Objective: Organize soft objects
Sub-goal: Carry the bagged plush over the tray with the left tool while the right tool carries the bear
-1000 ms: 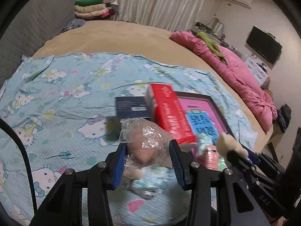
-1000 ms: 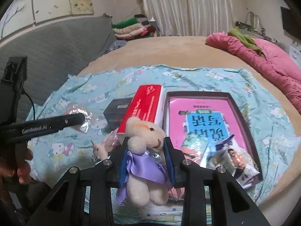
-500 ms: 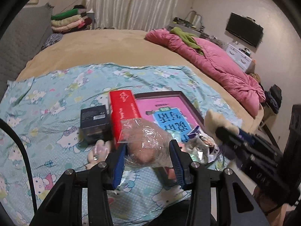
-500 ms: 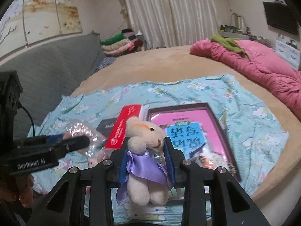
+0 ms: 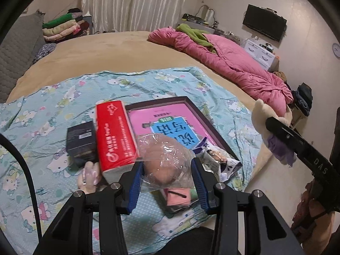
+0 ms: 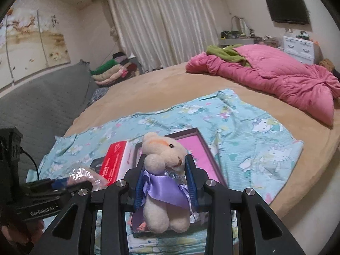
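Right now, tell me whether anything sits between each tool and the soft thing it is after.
Nothing does. The left tool is already shut on the bagged soft toy, and the right tool is shut on the cream plush bear. Both are lifted off the patterned sheet.

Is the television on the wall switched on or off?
Off, it seems. The television on the wall shows only a flat black screen in both wrist views, with no picture or glow.

Both wrist fisheyes look steeply down from close above the cartoon-print turquoise sheet (image 5: 53, 106) (image 6: 244, 140), curtains at twelve o'clock
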The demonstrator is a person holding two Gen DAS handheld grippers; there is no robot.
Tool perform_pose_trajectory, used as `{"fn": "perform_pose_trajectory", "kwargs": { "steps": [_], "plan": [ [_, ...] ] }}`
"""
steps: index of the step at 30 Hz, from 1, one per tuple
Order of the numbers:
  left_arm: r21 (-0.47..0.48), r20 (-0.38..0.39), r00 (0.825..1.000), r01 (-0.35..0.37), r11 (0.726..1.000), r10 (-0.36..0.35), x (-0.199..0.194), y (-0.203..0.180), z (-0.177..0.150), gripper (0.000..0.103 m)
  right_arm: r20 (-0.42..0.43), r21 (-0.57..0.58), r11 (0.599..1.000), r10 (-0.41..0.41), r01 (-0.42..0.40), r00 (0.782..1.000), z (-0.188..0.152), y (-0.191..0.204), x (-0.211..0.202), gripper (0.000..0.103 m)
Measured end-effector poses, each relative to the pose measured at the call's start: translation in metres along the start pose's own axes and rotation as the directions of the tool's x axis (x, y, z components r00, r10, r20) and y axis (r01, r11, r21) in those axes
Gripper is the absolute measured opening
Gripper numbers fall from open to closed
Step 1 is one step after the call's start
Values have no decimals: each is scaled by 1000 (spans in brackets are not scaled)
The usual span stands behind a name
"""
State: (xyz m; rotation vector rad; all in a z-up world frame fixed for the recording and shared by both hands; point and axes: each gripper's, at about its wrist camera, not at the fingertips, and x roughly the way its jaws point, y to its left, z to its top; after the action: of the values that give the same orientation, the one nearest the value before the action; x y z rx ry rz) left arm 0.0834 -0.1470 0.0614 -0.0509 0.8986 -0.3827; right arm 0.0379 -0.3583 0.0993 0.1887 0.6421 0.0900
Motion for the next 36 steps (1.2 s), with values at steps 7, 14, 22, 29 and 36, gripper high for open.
{"fn": "perform_pose_trajectory", "kwargs": {
  "steps": [7, 14, 22, 29, 36],
  "plan": [
    [27, -26, 999, 24, 999, -23, 23, -20, -1, 45, 19, 30, 999, -14, 13, 1000, -2, -16, -3, 35],
    [50, -69, 997, 48, 998, -45, 53, -37, -7, 45, 3, 44, 999, -22, 22, 1000, -7, -26, 8, 35],
    [51, -97, 993, 65, 997, -60, 80, -46, -6, 45, -10, 21, 999, -32, 33, 999, -6, -28, 27, 35],
    [57, -130, 991, 53, 997, -45, 105, -49, -4, 45, -27, 4, 998, -57, 57, 998, -9, -38, 40, 35],
    [71, -146, 989, 33, 997, -22, 122, -51, -7, 45, -38, 3, 998, -69, 69, 997, -10, -48, 48, 35]
  ]
}}
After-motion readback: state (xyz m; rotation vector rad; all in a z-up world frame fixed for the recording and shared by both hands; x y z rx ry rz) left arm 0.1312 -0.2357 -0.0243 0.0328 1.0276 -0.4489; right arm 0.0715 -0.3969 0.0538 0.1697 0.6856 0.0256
